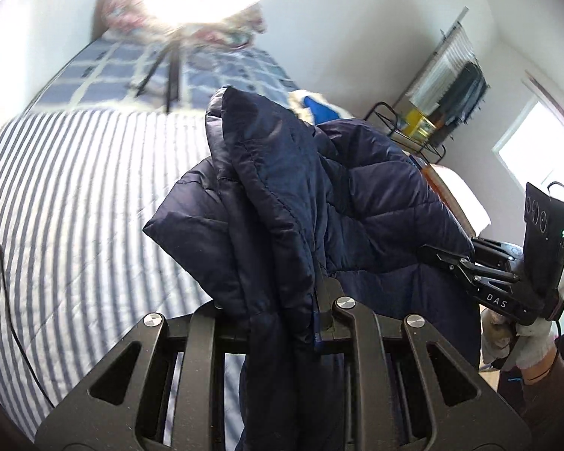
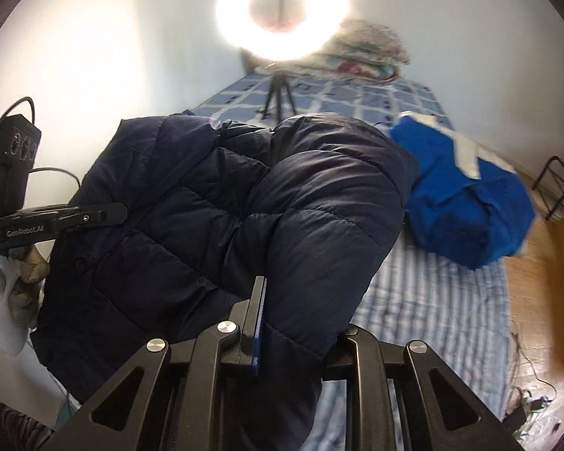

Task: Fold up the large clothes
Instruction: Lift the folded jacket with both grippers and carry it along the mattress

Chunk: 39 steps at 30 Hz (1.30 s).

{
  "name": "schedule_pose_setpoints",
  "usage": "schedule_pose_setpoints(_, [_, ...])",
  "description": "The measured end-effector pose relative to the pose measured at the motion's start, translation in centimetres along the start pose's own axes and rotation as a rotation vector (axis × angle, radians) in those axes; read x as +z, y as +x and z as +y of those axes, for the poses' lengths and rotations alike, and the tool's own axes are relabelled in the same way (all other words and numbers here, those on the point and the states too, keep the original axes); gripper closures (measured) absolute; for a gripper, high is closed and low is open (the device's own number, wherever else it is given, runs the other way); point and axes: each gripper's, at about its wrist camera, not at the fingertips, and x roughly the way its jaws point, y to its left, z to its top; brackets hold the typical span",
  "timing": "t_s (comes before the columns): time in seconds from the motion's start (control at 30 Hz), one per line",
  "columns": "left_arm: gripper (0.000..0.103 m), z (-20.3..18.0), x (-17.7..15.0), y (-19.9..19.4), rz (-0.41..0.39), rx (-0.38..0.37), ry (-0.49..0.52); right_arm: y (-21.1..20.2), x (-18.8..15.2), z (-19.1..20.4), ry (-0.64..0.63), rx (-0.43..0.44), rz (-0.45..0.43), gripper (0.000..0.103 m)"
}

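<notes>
**Navy jacket held up over the bed**

While clamped narrow in the left gripper [image 1: 282, 315], held aloft above the striped bed [image 1: 75, 206]: navy quilted jacket [image 1: 300, 195], bunched and hanging between both tools. Likewise pinched by the right gripper [image 2: 293, 338], jaws nearly together on a puffy fold. Beyond, toward the bed's far right edge, lying crumpled: blue garment [image 2: 466, 203]. At the far end, standing on the checked cover: ring light [image 2: 282, 11] on a tripod, near piled floral bedding [image 2: 368, 52].
</notes>
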Motion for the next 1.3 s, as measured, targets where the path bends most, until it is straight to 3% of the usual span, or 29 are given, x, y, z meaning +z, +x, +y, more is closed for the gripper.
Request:
schedule_pose_setpoints(0.3, [0.084,-6.9,5.4,5.1,-0.018,-0.057,0.080,-3.0,1.9,-7.4,0.009,-0.133,-0.056,0.084])
schedule_pose_setpoints(0.6, [0.085,-10.9,13.0,14.1,-0.041,-0.113,0.100,-2.4,6.3,-15.8,0.019,-0.256,-0.108,0.085])
schedule_pose_setpoints(0.97, [0.085,-15.5,23.3,25.3,-0.119,-0.082,0.156,2.3,13.9,-26.7,0.019,-0.422,-0.228,0.085])
schedule_pose_setpoints(1.3, [0.085,-16.8,26.4,30.2,-0.152,-0.018,0.174,8.3,18.1,-31.4,0.049,-0.459,-0.240,0.086])
